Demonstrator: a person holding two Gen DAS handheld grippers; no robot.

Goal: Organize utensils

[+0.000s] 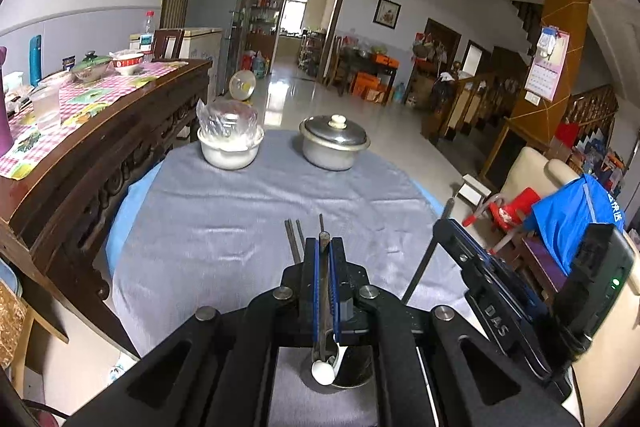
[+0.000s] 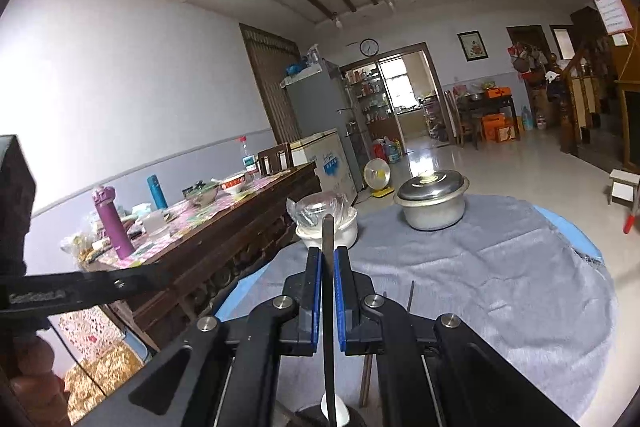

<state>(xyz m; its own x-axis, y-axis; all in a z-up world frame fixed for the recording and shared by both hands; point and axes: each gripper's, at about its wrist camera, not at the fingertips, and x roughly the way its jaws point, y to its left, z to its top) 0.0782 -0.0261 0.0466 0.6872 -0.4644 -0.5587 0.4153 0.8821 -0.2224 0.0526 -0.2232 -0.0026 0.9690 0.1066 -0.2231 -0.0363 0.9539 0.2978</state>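
My left gripper (image 1: pixel 324 243) is shut on a thin dark chopstick (image 1: pixel 322 291) that runs down between the blue pads. Its lower end reaches a dark round holder (image 1: pixel 352 381), where a white spoon (image 1: pixel 323 373) stands. Two loose chopsticks (image 1: pixel 294 241) lie on the grey cloth just beyond the left fingers. My right gripper (image 2: pixel 328 253) is shut on a flat dark chopstick (image 2: pixel 329 235) that points up past the pads and down toward the holder (image 2: pixel 308 417) and the spoon (image 2: pixel 338 409). In the left wrist view the right gripper (image 1: pixel 448 227) stands to the right.
A round table under a grey cloth (image 1: pixel 240 219) bears a white bowl with a plastic bag (image 1: pixel 230 147) and a lidded metal pot (image 1: pixel 334 143) at its far side. A carved wooden side table (image 1: pixel 100 147) stands close on the left, and a chair with blue fabric (image 1: pixel 572 219) on the right.
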